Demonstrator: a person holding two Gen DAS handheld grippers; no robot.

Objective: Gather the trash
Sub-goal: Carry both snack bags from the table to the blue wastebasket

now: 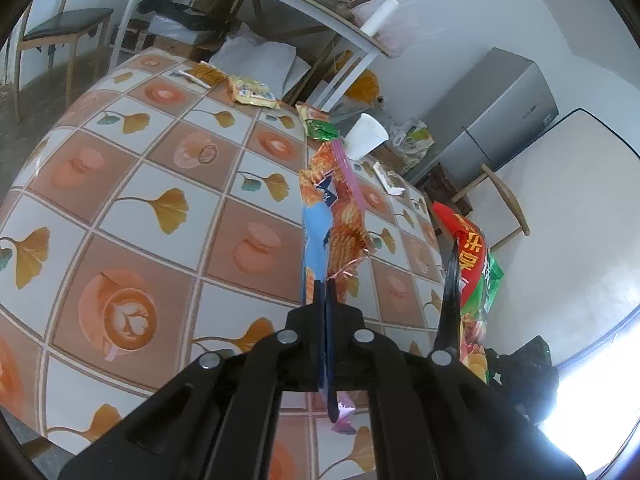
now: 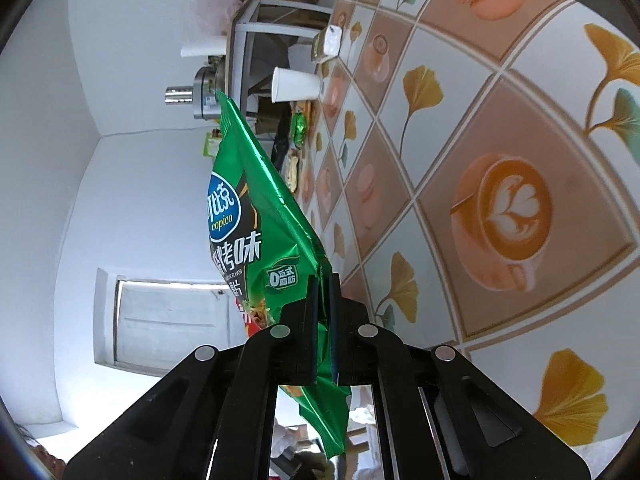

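Observation:
My left gripper [image 1: 323,282] is shut on a flattened orange and blue snack bag [image 1: 336,220], which stands up from the jaws above the patterned tablecloth [image 1: 160,200]. My right gripper [image 2: 324,278] is shut on a green chip bag [image 2: 256,208], held off the table's edge in front of the white wall. That same green and red bag [image 1: 474,276] and a dark finger [image 1: 450,300] of the right gripper show at the right of the left wrist view. More trash lies on the table: a white paper cup [image 1: 366,136], a green wrapper [image 1: 322,130] and a yellow wrapper [image 1: 254,92].
A white shelf rack [image 1: 256,4] with clutter stands behind the table, a wooden chair [image 1: 60,32] at far left, a grey fridge [image 1: 500,108] and another chair [image 1: 500,200] at right. A small torn white wrapper [image 1: 386,180] lies near the cup.

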